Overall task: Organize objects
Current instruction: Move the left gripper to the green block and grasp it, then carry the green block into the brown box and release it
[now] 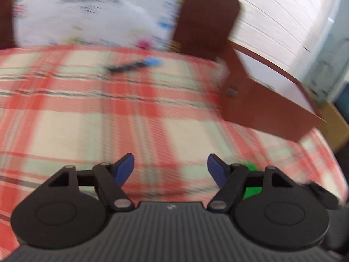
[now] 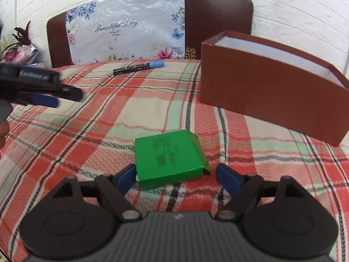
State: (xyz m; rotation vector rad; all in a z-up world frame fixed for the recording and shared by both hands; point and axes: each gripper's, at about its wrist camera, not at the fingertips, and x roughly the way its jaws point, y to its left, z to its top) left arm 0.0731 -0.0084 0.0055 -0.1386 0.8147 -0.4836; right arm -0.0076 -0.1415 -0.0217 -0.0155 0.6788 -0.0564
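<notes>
Nothing boxed yet: our right gripper [image 2: 174,175] jaws spread around flat green cardboard packet [image 2: 169,158]; left gripper [image 1: 170,168] jaws spread, empty; blue-capped black marker [image 2: 138,67] and brown open cardboard box [image 2: 268,100] ahead.

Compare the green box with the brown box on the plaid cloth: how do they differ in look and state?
The green box is small, flat and closed, with dark print on top; the brown box is far larger, tall and open-topped, with a white inside. The green box lies between the open right gripper fingers; the brown box stands farther back. Both rest on the cloth.
</notes>
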